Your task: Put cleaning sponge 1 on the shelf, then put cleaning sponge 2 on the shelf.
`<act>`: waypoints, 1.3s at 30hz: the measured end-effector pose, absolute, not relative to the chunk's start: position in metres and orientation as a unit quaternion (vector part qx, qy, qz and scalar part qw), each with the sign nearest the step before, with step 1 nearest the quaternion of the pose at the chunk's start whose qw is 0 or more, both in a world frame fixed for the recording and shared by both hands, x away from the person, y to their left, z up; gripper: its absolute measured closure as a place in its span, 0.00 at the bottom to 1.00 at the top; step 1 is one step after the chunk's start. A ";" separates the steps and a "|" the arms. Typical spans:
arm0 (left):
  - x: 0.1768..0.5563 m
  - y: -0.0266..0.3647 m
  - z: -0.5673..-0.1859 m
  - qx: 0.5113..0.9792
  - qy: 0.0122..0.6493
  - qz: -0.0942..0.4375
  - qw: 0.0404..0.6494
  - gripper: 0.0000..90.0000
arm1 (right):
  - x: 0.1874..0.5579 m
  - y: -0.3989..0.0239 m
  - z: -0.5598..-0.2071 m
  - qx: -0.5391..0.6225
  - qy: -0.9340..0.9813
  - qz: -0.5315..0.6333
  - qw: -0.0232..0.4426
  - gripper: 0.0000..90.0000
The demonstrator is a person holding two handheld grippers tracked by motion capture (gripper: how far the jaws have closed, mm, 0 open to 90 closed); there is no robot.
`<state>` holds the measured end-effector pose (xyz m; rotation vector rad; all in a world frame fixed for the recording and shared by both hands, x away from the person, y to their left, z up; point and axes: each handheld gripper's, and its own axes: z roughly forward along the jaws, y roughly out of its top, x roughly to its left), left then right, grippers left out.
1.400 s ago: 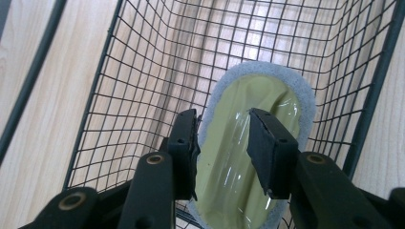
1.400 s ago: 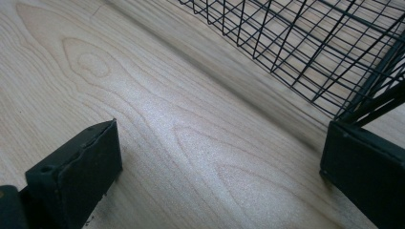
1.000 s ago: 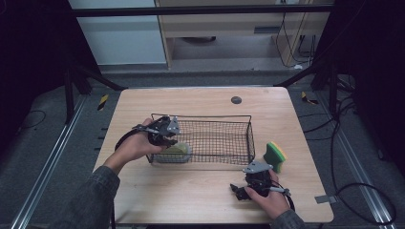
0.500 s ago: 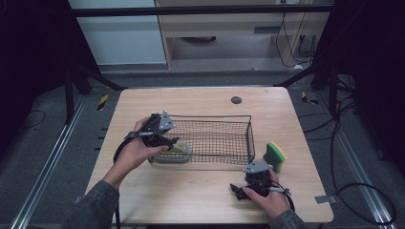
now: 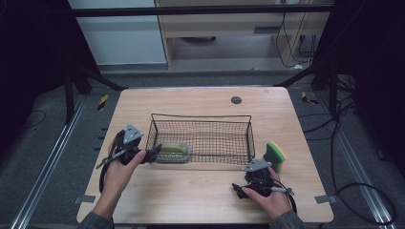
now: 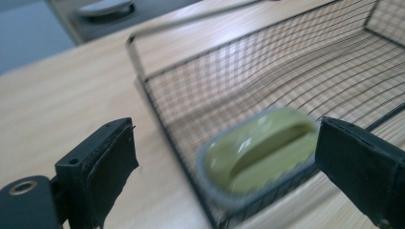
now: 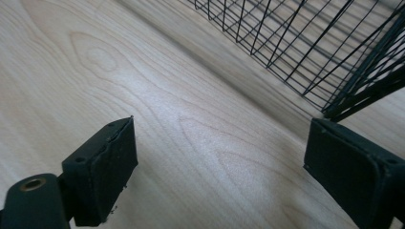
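Observation:
A green oval object with a grey rim (image 5: 173,150) (image 6: 260,155) lies inside the black wire basket (image 5: 200,116) at its near left corner. My left gripper (image 5: 154,152) (image 6: 227,143) sits just outside the basket's left end and points at that object through the mesh (image 6: 200,90). Its jaws have just been opening and stand wide, with nothing held. My right gripper (image 5: 237,187) (image 7: 219,143) rests low over the bare wood near the basket's front right corner (image 7: 353,102). Its jaws have just closed a little but stay open, with nothing between them.
A yellow and green sponge (image 5: 276,156) stands on the wooden table (image 5: 191,200) right of the basket, beside my right hand. A small dark disc (image 5: 236,100) lies near the table's far edge. A cable trails from each gripper.
My left hand has drawn back leftward from over the basket's corner to outside it, its jaws have opened, and the green object stays in the basket. The right hand has kept still.

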<state>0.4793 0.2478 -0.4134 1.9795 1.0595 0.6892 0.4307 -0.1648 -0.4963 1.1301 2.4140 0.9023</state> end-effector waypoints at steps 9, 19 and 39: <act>0.461 0.278 -0.447 0.783 0.443 0.273 0.340 0.06 | 0.412 -0.164 -0.456 0.395 0.839 0.330 0.176 0.14; 0.461 0.286 -0.465 0.783 0.468 0.250 0.325 0.06 | 0.421 -0.200 -0.386 0.417 0.821 0.318 0.225 0.19; 0.469 0.285 -0.482 0.804 0.467 0.207 0.303 0.06 | 0.474 -0.247 -0.373 0.472 0.830 0.219 0.199 0.34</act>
